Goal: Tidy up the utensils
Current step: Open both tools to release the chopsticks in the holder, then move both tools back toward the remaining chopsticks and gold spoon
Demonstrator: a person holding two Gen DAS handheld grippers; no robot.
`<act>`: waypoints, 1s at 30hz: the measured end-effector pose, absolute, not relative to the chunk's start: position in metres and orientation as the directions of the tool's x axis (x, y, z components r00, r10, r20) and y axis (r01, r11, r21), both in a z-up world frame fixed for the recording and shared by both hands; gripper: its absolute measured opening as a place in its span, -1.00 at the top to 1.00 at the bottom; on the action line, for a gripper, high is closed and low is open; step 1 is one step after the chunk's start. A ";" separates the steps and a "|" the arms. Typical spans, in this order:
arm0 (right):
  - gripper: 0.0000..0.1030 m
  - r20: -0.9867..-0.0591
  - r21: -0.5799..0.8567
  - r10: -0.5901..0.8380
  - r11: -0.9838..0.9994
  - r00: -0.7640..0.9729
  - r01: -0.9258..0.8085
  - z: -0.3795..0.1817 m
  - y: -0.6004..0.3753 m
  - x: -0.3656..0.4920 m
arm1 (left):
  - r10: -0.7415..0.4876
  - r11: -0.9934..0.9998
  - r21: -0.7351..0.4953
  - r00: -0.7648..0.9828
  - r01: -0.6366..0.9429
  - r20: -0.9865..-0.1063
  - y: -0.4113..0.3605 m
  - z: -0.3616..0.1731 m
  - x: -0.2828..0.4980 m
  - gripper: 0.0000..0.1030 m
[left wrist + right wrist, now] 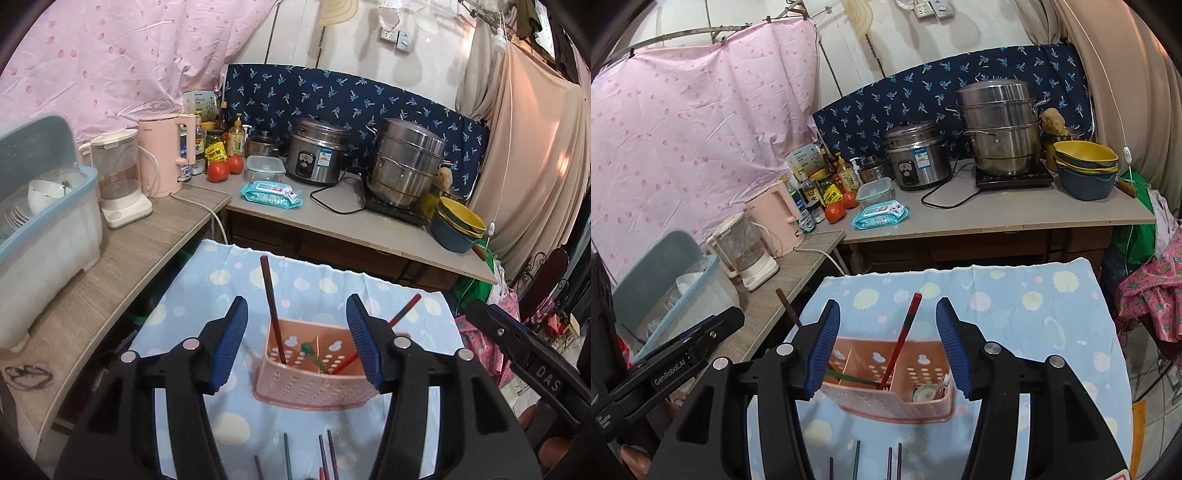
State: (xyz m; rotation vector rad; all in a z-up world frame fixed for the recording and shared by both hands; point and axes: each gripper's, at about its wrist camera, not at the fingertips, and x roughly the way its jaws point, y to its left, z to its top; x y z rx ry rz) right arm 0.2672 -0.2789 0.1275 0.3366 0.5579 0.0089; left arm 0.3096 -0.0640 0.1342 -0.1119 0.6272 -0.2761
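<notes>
My left gripper [297, 341] released, my right gripper [888, 347] released too, both over the pink perforated plastic utensil basket [314, 384], dark brown chopstick [271, 306] and red chopstick [903, 339] standing inside it

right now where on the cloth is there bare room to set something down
Bare cloth lies right of and behind the pink caddy, up to the far edge. Crowded: the near strip, where loose chopsticks lie, and the caddy itself, holding chopsticks and spoons.

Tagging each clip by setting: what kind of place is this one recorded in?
Most likely a small, makeshift home kitchen. A rice cooker and a stacked steel steamer pot stand on the counter, an electric kettle and a dish rack with bowls sit beside them, and fabric sheets cover the walls.
</notes>
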 end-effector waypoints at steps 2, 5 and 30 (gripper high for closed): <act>-0.04 -0.521 0.311 0.102 0.947 0.848 0.077 0.127 -0.276 0.258 | -0.286 0.958 -0.184 0.775 0.220 -0.564 -0.062 0.133 0.302 -0.02; -0.05 -0.532 0.300 0.103 0.951 0.841 0.073 0.123 -0.270 0.240 | -0.278 0.961 -0.173 0.769 0.217 -0.576 -0.058 0.127 0.286 -0.02; 0.03 -0.823 0.174 0.073 0.976 0.564 0.127 -0.061 -0.215 0.090 | -0.175 0.982 -0.117 0.493 0.147 -0.852 -0.017 -0.061 0.142 -0.03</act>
